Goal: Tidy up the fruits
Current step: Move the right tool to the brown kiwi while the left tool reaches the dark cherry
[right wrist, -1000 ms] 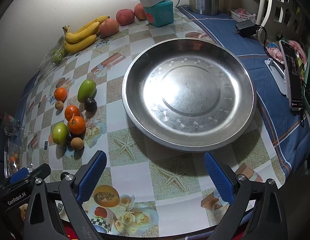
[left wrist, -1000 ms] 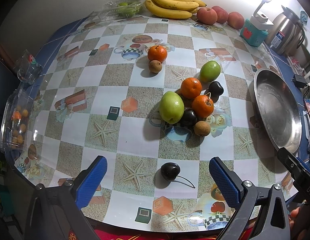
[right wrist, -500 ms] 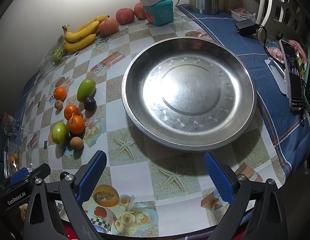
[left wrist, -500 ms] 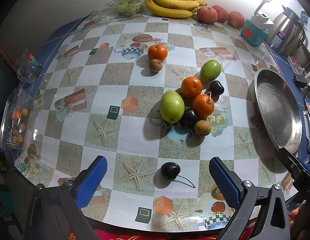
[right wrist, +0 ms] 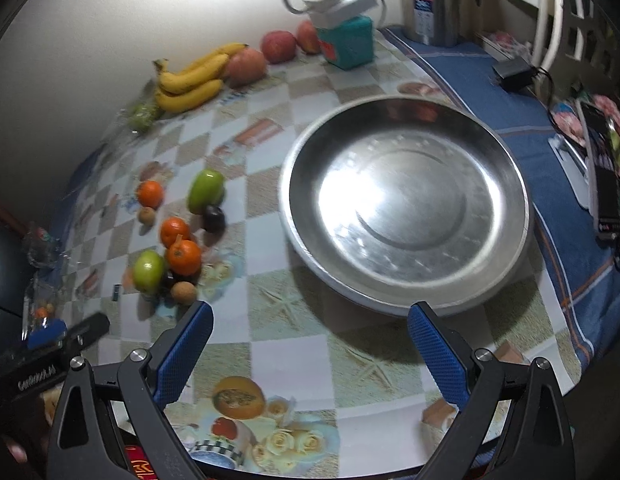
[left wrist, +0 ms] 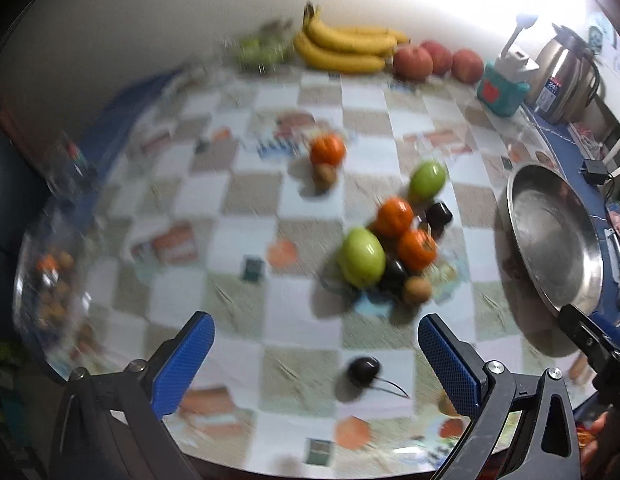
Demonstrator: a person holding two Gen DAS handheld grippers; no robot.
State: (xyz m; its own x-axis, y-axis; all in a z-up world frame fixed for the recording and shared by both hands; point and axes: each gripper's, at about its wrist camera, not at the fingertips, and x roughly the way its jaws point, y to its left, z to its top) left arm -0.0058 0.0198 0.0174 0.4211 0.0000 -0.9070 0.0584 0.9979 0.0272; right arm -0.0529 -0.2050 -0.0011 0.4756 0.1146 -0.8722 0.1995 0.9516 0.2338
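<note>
left hand-held gripper (left wrist: 315,354): jaws wide apart, holding nothing. Its whole view has gone smeary with motion blur compared to half a second ago, so it's just started swinging, looks like upward and toward the fruit
right hand-held gripper (right wrist: 310,344): also spread open and empty, and it's shifted too, the steel pan (right wrist: 505,160) now sits further right in its view and the fruit side shows more
dark cherry (left wrist: 363,369): the stemmed one, alone on the bench (left wrist: 246,196) between the left blue pads, nearest thing to grab, not touched yet
fruit pile: green mango (left wrist: 361,257), two oranges (left wrist: 394,216) and some small dark and brown fruits bunched together mid-bench, well apart from the pan. Another orange (left wrist: 327,149) and a second green mango (left wrist: 427,178) sit further back
pan: nothing in it so far
back wall stuff: bananas (left wrist: 343,46) and apples (left wrist: 413,63) lined up, untouched
what it means: my guess is the idle bit is over and the first pick is starting, cherry or the pile, with zero fruit sorted yet
</note>
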